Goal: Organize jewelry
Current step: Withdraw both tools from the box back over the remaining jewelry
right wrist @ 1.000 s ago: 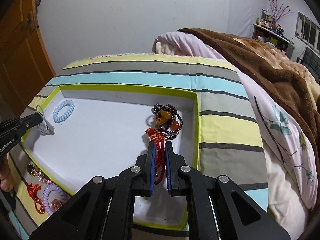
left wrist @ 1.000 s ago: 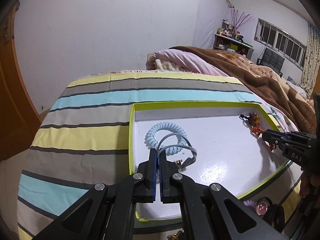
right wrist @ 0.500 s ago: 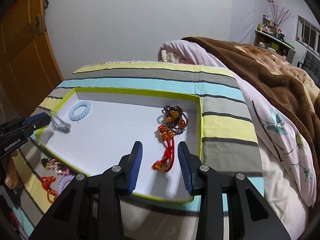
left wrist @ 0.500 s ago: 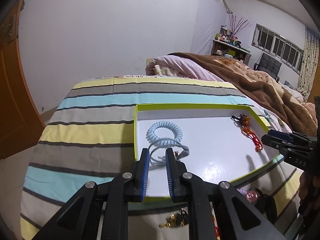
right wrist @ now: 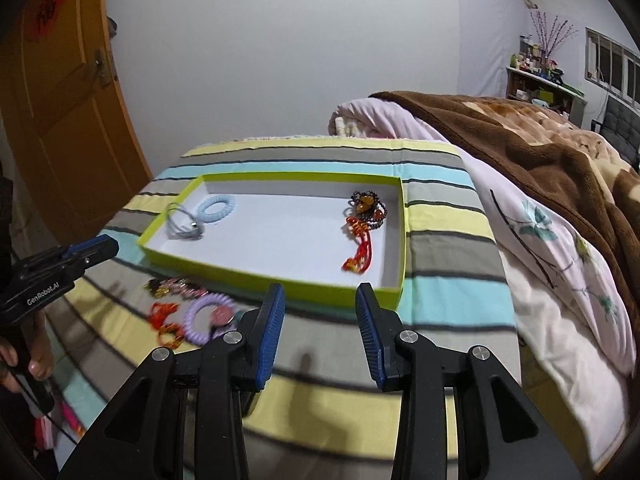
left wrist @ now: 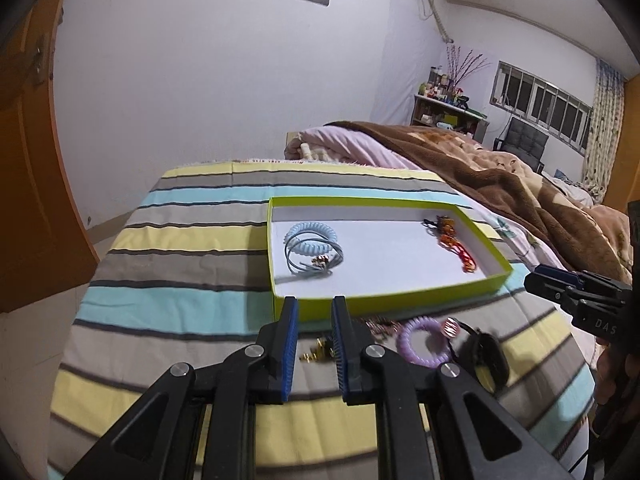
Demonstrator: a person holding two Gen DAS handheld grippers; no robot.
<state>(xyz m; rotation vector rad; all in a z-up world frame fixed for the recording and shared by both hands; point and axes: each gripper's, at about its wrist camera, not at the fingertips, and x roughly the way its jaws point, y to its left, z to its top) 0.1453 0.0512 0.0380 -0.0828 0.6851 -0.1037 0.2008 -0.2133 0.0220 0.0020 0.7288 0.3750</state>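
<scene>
From my feed the striped bedcover (right wrist: 444,248) is carrying a lime-green tray (right wrist: 276,282). Lying loose on the stripes just in front of it I'm seeing a purple coil hair tie (right wrist: 208,316), a red knotted charm (right wrist: 164,320) and some small gold bits (left wrist: 316,354). A brown blanket (right wrist: 520,140) is sitting heaped on the far right.

Legible text appears on the two handheld tools only.

1. Left black plastic two-finger gripper (right wrist: 94,254), seen in the right wrist view at 9 o'clock: white lettering "GenRobot.AI" runs along the side of its body.

2. Right black plastic two-finger gripper (left wrist: 538,280), seen in the left wrist view at 3 o'clock: pale letters "DAS" stand on its body; the rest of the word is cut off.

3. Orange wooden door (right wrist: 60,92), at 10 o'clock in the right wrist view: a red character mark, not readable.
</scene>
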